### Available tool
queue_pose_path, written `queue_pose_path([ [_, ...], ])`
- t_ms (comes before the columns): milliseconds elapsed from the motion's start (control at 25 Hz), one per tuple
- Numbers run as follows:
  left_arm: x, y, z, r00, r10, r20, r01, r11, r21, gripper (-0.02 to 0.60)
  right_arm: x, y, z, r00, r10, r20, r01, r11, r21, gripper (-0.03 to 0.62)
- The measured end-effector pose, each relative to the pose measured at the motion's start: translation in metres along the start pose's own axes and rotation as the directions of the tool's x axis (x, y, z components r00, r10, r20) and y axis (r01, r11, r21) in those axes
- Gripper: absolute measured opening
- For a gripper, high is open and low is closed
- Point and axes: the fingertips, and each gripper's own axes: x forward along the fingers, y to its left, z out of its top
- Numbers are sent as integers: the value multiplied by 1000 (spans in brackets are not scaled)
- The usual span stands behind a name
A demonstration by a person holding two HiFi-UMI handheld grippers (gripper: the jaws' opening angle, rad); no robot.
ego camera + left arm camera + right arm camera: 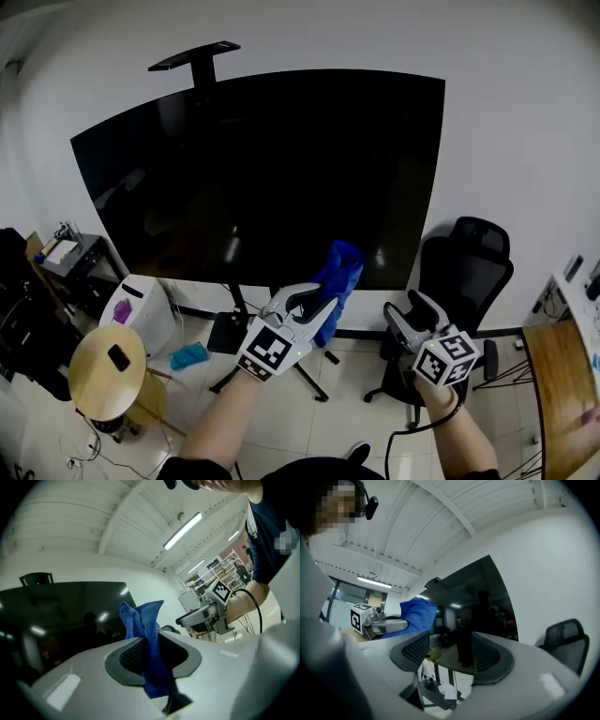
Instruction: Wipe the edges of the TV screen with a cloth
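A large black TV screen [262, 169] stands on a floor stand against the white wall. A blue cloth [337, 277] is pinched in my left gripper [314, 302], which is shut on it just in front of the screen's lower edge, right of centre. In the left gripper view the cloth [143, 620] sticks up from between the closed jaws of that gripper [151, 656], with the TV [61, 616] to the left. My right gripper [412, 311] hovers lower right of the cloth, open and empty; its own view shows a clear gap at the gripper [450, 656].
A black office chair [464, 272] stands right of the TV. The TV stand's legs [272, 361] spread over the floor below. A white appliance [141, 309], a round wooden stool [106, 370] and a blue thing on the floor [187, 356] lie lower left. A wooden tabletop [562, 394] is at the right edge.
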Motion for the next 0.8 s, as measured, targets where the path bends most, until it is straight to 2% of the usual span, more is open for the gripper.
queue_pose_path([
  [160,-47,-32,-36,999,8,-33,-11,995,-96,74,-22,27,-49,998,-31,-61,34,998,59,284],
  [440,-101,-88,-79,997,5,-76,-22,973,-232,74,-63,62,-99,989,-48,-141,66,990,123,276],
  [680,-109,-113,-83,997,19,-78,-38,966,-257,74,-79,70,-125,983,-15,-182,37,992,119,262],
  [800,-103,-132,-80,997,4,-79,-25,963,-270,74,-92,76,-124,983,8,-186,16,992,125,255],
])
